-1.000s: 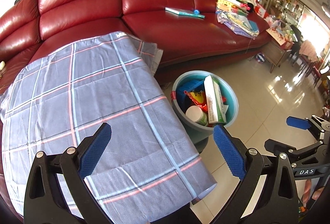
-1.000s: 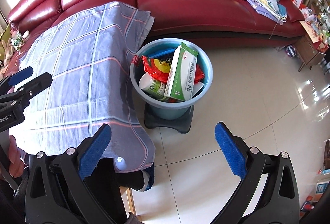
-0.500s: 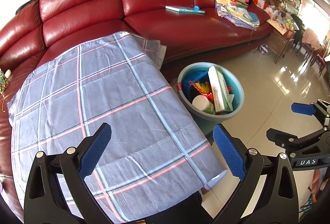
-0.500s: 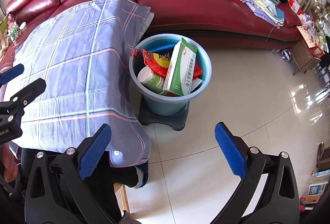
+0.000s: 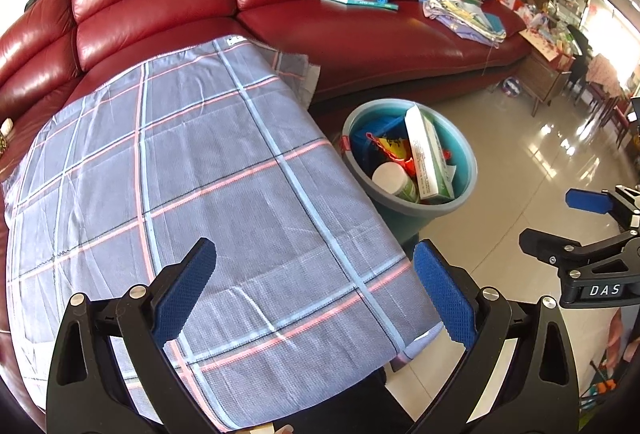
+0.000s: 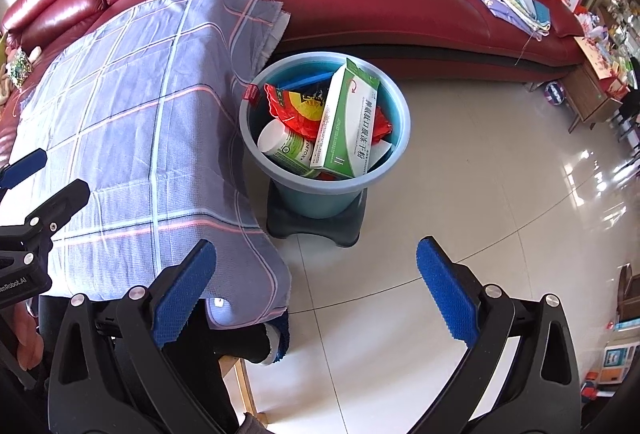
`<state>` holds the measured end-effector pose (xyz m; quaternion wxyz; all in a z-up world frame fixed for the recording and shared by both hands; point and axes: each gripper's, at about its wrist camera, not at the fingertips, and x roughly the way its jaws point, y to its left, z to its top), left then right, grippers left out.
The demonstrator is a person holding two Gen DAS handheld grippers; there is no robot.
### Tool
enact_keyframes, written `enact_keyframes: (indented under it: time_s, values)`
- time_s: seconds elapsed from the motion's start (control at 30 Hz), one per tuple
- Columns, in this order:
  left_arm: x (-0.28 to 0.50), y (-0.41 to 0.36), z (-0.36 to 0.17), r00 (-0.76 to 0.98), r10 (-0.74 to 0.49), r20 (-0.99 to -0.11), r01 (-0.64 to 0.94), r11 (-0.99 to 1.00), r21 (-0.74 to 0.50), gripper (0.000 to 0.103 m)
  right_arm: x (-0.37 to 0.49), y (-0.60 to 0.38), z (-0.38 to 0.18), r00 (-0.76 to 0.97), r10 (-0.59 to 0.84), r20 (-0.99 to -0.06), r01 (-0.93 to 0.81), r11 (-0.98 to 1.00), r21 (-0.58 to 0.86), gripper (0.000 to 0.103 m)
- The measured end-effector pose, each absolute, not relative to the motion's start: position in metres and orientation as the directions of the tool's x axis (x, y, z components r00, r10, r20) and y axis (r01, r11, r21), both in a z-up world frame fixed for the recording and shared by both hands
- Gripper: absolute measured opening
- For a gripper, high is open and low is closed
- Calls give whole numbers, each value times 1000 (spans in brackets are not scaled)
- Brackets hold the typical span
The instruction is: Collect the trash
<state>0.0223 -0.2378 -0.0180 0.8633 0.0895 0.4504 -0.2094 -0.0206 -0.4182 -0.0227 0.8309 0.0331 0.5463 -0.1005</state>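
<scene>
Both tongs are spread and hold nothing. From the left wrist view, the left tongs (image 5: 314, 294) hover over the grey plaid cloth-covered table (image 5: 192, 170), which shows no loose trash; the round blue plastic bucket (image 5: 466, 170) stands just beside its far corner, on the floor. To finish well, I judge a scan of the cloth for stray bits wise. From the right wrist view, the right tongs (image 6: 316, 294) face that bucket, which holds a green-and-white cardboard box (image 6: 346, 126), a white jar (image 6: 286, 144) and a red crinkled wrapper (image 6: 292, 108)
</scene>
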Motion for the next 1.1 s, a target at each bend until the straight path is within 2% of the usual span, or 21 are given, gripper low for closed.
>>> enact_keyframes:
  time_s: [0.57,0.83,1.1]
  values:
    - [28,-241,-25,501,-257,-826,424,905,-25,99,-20,-423,-31,371,-135,-919,212,976,-58,96]
    - [24,-242,-21,498,-308,-811,454,889,-59,99,-19,-425,-31,370,-135,-919,220,974,-55,96]
    - [25,-245,-23,503,-275,-819,442,897,-29,99,-18,-426,-30,369,-141,-919,221,973,-60,96]
